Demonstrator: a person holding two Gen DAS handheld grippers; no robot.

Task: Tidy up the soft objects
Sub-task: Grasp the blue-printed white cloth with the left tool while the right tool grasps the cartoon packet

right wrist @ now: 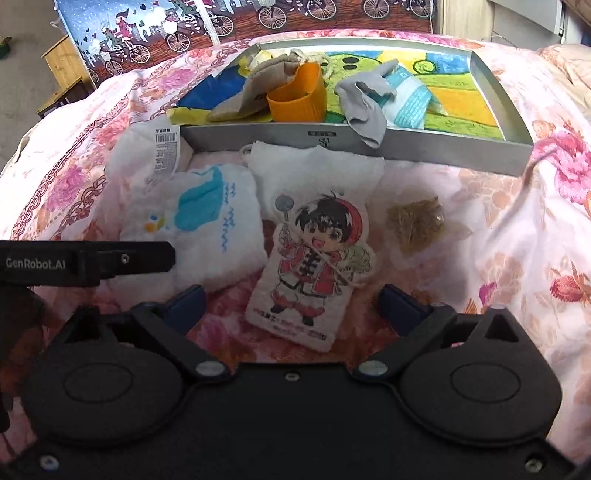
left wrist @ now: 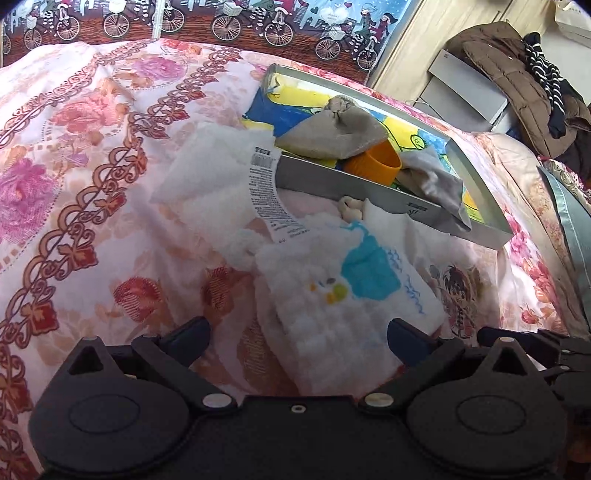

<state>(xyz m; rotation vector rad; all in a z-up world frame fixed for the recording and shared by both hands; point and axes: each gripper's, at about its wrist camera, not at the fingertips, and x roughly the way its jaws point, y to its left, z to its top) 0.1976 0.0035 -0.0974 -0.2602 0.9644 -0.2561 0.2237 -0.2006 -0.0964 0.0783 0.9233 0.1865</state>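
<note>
Both grippers are hanging spread and empty: the left gripper (left wrist: 297, 334) over the whale cloth (left wrist: 354, 291), the right gripper (right wrist: 291, 301) over the cartoon pouch (right wrist: 314, 266), six o'clock of the tray (right wrist: 369, 142), apparently awaiting sorting.

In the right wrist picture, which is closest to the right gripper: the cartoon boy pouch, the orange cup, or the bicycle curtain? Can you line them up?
Nearest to the right gripper first:
1. The cartoon boy pouch, lying on the bedspread right in front of the open fingers.
2. The orange cup, on its side inside the gray tray, further up the bed.
3. The bicycle curtain, hanging behind the bed, at the back.
</note>
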